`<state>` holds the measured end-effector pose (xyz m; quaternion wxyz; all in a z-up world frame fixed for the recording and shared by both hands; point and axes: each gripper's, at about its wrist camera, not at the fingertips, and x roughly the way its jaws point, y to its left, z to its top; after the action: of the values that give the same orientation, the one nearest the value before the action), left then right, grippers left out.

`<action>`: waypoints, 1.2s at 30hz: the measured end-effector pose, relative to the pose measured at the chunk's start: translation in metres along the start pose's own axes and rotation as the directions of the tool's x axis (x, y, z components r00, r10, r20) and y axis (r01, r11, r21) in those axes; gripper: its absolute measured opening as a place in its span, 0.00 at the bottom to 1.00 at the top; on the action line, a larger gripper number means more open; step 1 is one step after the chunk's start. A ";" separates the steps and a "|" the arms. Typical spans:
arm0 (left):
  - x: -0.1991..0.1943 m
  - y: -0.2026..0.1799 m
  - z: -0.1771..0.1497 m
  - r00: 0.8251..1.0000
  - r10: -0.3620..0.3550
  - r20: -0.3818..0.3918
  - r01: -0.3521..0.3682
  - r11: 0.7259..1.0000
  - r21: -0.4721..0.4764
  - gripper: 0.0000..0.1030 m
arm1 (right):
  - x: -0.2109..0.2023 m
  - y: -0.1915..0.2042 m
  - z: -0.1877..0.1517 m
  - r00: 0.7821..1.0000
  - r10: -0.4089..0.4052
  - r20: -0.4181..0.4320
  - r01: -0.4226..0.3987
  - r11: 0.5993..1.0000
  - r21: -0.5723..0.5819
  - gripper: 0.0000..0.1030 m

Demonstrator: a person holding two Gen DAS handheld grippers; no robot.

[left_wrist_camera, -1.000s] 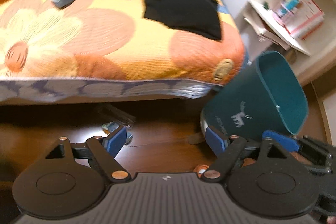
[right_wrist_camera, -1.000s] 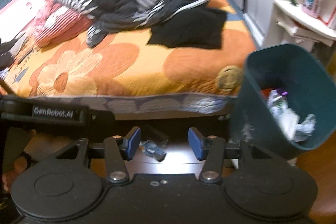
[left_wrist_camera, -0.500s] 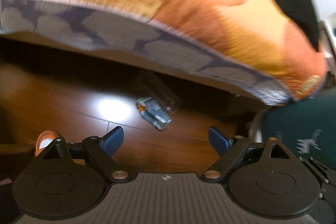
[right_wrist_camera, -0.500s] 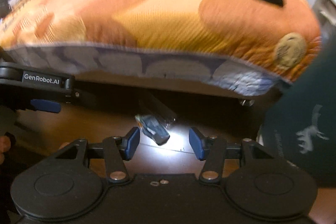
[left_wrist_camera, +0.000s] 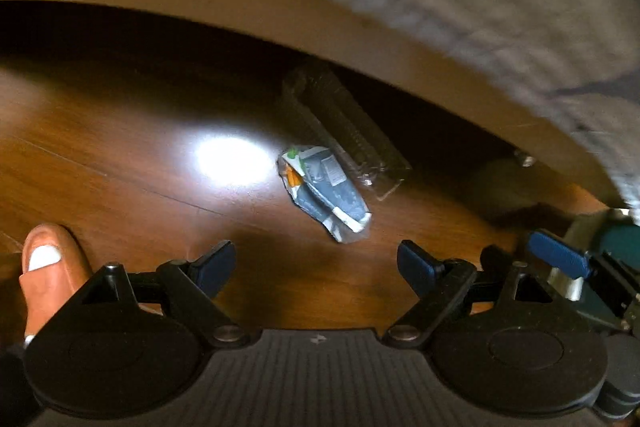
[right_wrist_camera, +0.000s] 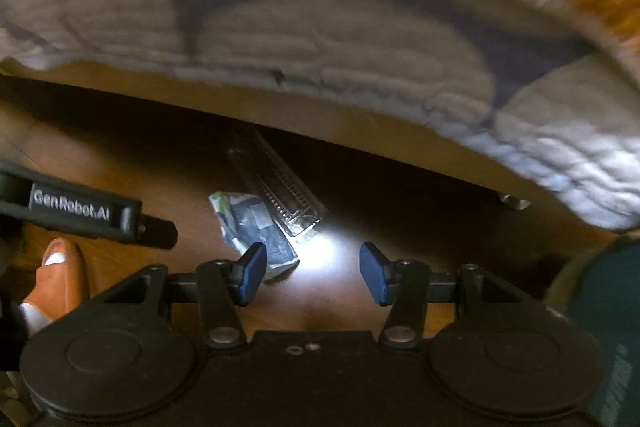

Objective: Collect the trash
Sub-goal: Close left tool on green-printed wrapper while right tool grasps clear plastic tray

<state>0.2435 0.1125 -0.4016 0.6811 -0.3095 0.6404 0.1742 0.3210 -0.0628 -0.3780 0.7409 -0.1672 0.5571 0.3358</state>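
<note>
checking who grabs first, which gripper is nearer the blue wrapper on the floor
Right. The right gripper has one finger overlapping the wrapper in its view. The left gripper hangs open a little short of the wrapper.

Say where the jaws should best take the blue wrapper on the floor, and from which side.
Probably across its narrow middle, coming from straight above. The wrapper lies flat and elongated on the floor, its far long edge against the clear tray, so a side approach is blocked there. Its crumpled, raised near end offers an alternative pinch.
</note>
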 end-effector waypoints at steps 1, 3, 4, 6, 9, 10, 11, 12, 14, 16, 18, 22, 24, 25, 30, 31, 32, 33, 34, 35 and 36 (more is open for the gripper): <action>0.009 0.000 0.002 1.000 0.005 -0.006 -0.005 1.000 0.005 0.86 | 0.008 -0.001 0.002 1.000 0.010 -0.003 -0.010 1.000 0.000 0.50; 0.025 0.001 0.007 1.000 0.015 -0.016 -0.014 1.000 0.014 0.86 | 0.023 -0.004 0.006 0.999 0.032 -0.009 -0.032 0.999 -0.012 0.50; 0.034 0.002 0.009 1.000 0.020 -0.022 -0.019 1.000 0.016 0.86 | 0.029 -0.003 0.008 0.999 0.038 -0.008 -0.038 0.999 -0.029 0.50; 0.048 0.002 0.012 0.999 0.031 -0.026 -0.030 0.999 0.014 0.86 | 0.043 0.001 0.010 0.999 0.036 -0.018 -0.037 0.996 -0.083 0.50; 0.068 0.007 0.018 0.999 0.024 -0.043 -0.025 1.000 -0.013 0.86 | 0.064 0.002 0.011 0.999 0.021 -0.041 -0.026 0.991 -0.132 0.50; 0.075 0.009 0.021 0.999 0.024 -0.049 -0.025 0.999 -0.026 0.85 | 0.070 0.002 0.011 0.999 0.021 -0.045 -0.027 0.992 -0.127 0.50; 0.080 0.011 0.023 0.998 0.020 -0.055 -0.023 0.999 -0.040 0.85 | 0.076 0.001 0.011 0.999 0.024 -0.046 -0.029 0.993 -0.113 0.49; 0.085 0.012 0.025 0.998 0.017 -0.062 -0.020 0.998 -0.053 0.85 | 0.082 -0.001 0.011 0.998 0.036 -0.045 -0.040 0.995 -0.095 0.49; 0.095 0.015 0.028 0.997 0.014 -0.071 -0.019 0.997 -0.070 0.85 | 0.090 -0.003 0.013 0.997 0.063 -0.032 -0.065 0.995 -0.075 0.49; 0.105 0.017 0.029 0.997 0.017 -0.082 -0.024 0.997 -0.079 0.84 | 0.099 -0.003 0.020 0.996 0.084 -0.012 -0.084 0.993 -0.083 0.50; 0.114 0.021 0.029 0.995 0.004 -0.101 -0.013 0.995 -0.095 0.77 | 0.101 -0.001 0.019 0.995 0.101 0.020 -0.098 0.990 -0.104 0.50; 0.132 0.027 0.032 0.990 -0.045 -0.133 0.027 0.990 -0.136 0.57 | 0.116 0.009 0.012 0.994 0.108 -0.035 -0.113 0.974 -0.197 0.50; 0.139 0.028 0.035 0.988 -0.062 -0.144 0.041 0.989 -0.144 0.47 | 0.119 0.015 0.011 0.995 0.098 -0.020 -0.100 0.964 -0.246 0.50; 0.142 0.028 0.036 0.987 -0.061 -0.149 0.040 0.990 -0.136 0.41 | 0.120 0.016 0.011 0.995 0.101 -0.013 -0.101 0.962 -0.255 0.50; 0.144 0.025 0.035 0.989 0.008 -0.150 -0.019 0.998 -0.067 0.13 | 0.129 0.025 0.013 0.997 0.070 0.022 -0.061 0.954 -0.294 0.50; 0.143 0.027 0.035 0.989 0.033 -0.141 -0.040 0.998 -0.051 0.12 | 0.132 0.028 0.013 0.998 0.066 0.024 -0.055 0.950 -0.308 0.50; 0.142 0.030 0.035 0.989 0.053 -0.135 -0.060 0.997 -0.046 0.11 | 0.134 0.031 0.014 0.997 0.065 0.031 -0.052 0.945 -0.324 0.50; 0.142 0.035 0.036 0.989 0.066 -0.133 -0.074 0.996 -0.052 0.10 | 0.134 0.036 0.013 0.997 0.063 0.039 -0.046 0.938 -0.344 0.50; 0.141 0.040 0.036 0.989 0.071 -0.132 -0.080 0.995 -0.061 0.10 | 0.134 0.042 0.013 0.997 0.063 0.049 -0.040 0.928 -0.369 0.50; 0.141 0.044 0.037 0.989 0.075 -0.130 -0.084 0.994 -0.068 0.10 | 0.135 0.047 0.013 0.996 0.064 0.060 -0.036 0.919 -0.393 0.50; 0.140 0.048 0.037 0.989 0.077 -0.130 -0.087 0.993 -0.074 0.10 | 0.136 0.052 0.012 0.996 0.064 0.065 -0.031 0.909 -0.416 0.50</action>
<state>0.2584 0.1497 -0.5490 0.6185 -0.3203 0.6869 0.2074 0.3155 0.0242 -0.4949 0.7010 -0.2940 0.4482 0.4705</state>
